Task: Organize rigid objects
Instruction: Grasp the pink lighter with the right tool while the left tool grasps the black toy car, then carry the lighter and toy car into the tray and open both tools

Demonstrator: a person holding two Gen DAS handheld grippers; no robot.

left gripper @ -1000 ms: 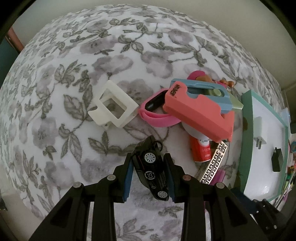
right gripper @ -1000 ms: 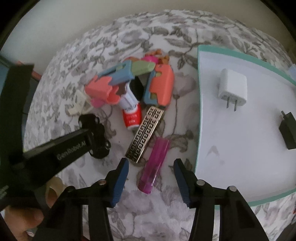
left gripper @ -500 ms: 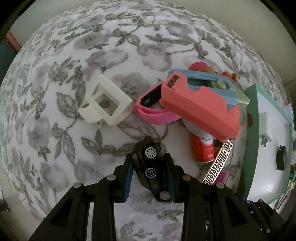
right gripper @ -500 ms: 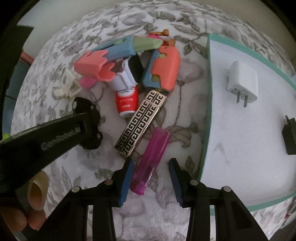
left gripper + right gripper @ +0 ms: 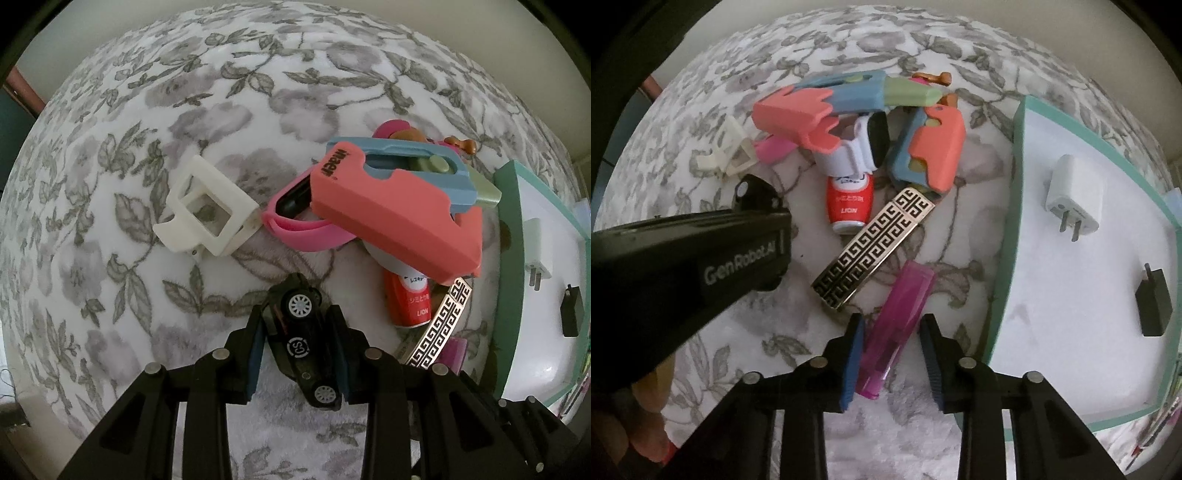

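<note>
- Step in hand, as judged: double pick-up from the clutter on the floral cloth (image 5: 229, 110), ahead of sorting into the teal-rimmed tray (image 5: 1004, 266)
- Left gripper (image 5: 299, 347), lower centre of left view: narrow, pads seen pressed on both sides of the black toy car (image 5: 301, 343), which lies on its side with wheels showing; whether it is lifted off the cloth cannot be told
- Right gripper (image 5: 891, 354), lower centre of right view: jaws closing around the translucent magenta lighter (image 5: 897, 325); left pad close to it, a gap is seen on the right side, so no grip yet
- Lighter lies on the cloth just beside the tray's left rim, next to the gold-and-black patterned bar (image 5: 873, 251)
- Pile at centre and upper centre of right view: coral-and-blue toy guns (image 5: 827, 107), white smartwatch (image 5: 862, 147), red LION tube (image 5: 849, 205), cream clip (image 5: 727, 155)
- Tray at right already holds a white charger (image 5: 1073, 197) and a black adapter (image 5: 1154, 304)
- Next move, as judged: closure to be finished on the lighter, then both items raised clear of the patterned bar and carried right to bare tray floor
</note>
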